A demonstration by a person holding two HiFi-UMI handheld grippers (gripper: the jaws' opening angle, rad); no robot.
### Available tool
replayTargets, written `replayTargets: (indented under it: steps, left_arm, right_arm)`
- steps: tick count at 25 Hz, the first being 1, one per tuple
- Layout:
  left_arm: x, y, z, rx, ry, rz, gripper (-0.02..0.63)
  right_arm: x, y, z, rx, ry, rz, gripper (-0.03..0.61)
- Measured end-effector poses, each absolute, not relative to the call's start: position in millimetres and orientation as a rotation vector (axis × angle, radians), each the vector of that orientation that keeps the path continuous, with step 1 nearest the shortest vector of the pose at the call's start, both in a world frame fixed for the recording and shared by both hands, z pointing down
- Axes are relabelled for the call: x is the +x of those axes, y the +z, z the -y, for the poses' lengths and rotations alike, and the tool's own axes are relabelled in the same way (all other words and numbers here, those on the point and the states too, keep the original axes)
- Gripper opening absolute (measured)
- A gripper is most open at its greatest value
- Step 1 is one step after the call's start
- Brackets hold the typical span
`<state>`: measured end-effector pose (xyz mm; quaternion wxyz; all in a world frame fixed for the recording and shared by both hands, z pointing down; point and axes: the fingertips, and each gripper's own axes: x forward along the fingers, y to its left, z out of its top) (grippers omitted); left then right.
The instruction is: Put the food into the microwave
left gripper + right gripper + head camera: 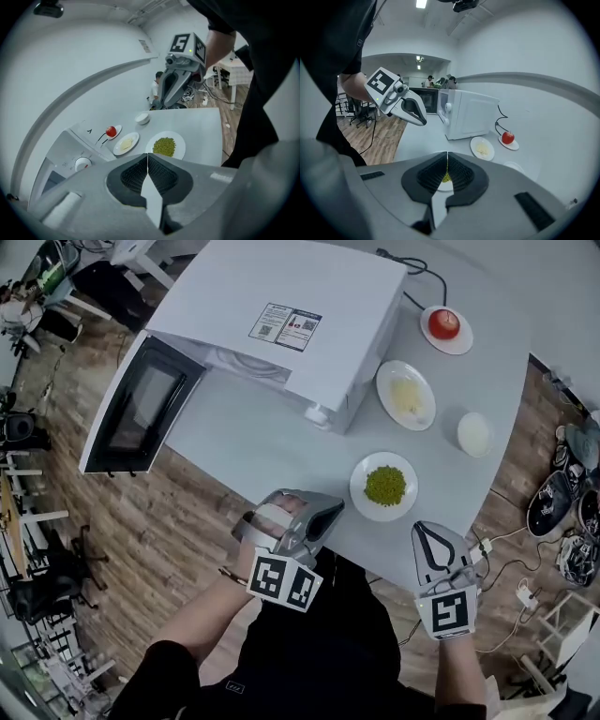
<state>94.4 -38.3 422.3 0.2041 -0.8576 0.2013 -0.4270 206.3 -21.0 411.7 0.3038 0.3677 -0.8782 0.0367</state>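
Observation:
The white microwave stands at the back of the grey table with its door swung open to the left. A plate of green peas lies nearest me. Behind it sit a plate of pale yellow food, a tomato on a saucer and a small white bowl. My left gripper hovers at the table's near edge, left of the peas, shut and empty. My right gripper, also shut and empty, is just right of the peas plate.
The microwave's black cord runs along the table behind it. Wooden floor lies to the left with office chairs, and shoes and cables lie on the right. Bare tabletop stretches before the microwave's opening.

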Motion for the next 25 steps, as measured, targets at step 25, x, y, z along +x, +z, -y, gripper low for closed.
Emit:
replayTargets:
  steps: [25]
  left_arm:
    - [101, 524, 58, -2.065, -1.259, -0.193, 0.011]
  right_arm:
    - [229, 510, 81, 0.849, -0.008, 2.089, 0.017]
